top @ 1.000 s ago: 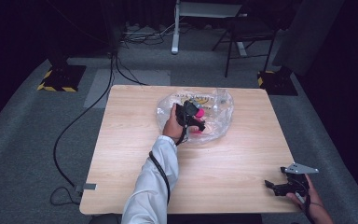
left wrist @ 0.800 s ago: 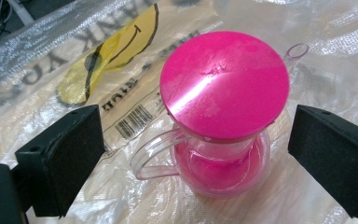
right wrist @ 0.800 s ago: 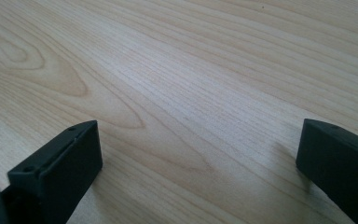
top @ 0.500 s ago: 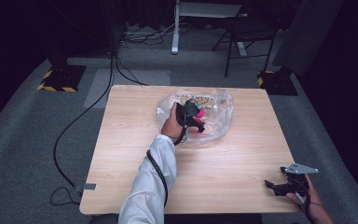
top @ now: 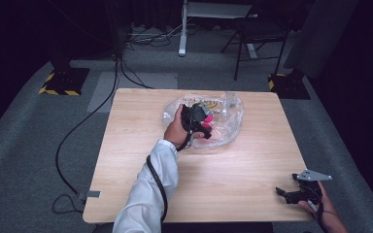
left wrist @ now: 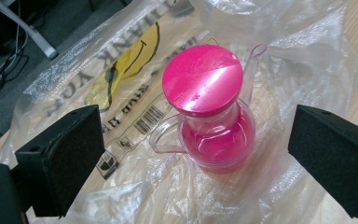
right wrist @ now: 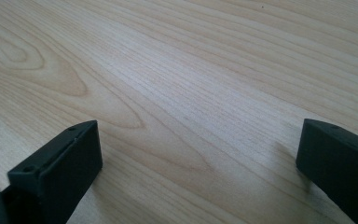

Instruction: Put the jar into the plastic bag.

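A small clear jug point(left wrist: 214, 126) with a pink lid point(left wrist: 203, 79), a handle and a thin spout stands upright on a clear plastic bag point(left wrist: 121, 70) printed with a yellow smile and a barcode. My left gripper point(left wrist: 196, 154) hovers over the jug, open, its jaws wide on either side and apart from it. From above, the left gripper point(top: 201, 121) sits over the bag point(top: 226, 121) at the table's far middle, the pink jug point(top: 207, 119) just beside it. My right gripper point(top: 284, 193) rests open near the front right corner, over bare wood point(right wrist: 177, 93).
The wooden table point(top: 141, 160) stands on grey carpet. A black cable point(top: 77, 131) trails over the floor at the left. A chair point(top: 257, 43) and a white stand point(top: 182, 29) are behind the table.
The left gripper has shifted slightly over the bag, staying by the pink jug. The right gripper has stayed put.
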A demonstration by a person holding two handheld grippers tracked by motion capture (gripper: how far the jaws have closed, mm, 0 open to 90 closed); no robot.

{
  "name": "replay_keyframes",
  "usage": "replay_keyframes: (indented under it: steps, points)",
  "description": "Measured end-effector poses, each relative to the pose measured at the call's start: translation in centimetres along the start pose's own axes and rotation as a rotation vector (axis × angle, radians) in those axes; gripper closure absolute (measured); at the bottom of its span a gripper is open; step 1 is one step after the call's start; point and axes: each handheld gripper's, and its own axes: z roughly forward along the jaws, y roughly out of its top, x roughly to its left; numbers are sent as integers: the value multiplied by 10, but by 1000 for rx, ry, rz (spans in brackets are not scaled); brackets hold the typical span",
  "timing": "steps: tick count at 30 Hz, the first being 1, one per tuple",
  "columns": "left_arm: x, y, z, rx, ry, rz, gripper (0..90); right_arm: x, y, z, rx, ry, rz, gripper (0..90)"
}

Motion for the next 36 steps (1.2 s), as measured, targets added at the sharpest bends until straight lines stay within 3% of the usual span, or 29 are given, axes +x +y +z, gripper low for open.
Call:
replay_keyframes:
  steps: [3,32,36]
  points:
    - [-1,-1,-5,6,9,26,32,0,0,0,0,0,1,0]
    - [-13,-23,-44,7,30,113,31,0,0,0,0,-2,2,0]
    - [-13,-32,-49,6,31,104,31,0,0,0,0,-1,2,0]
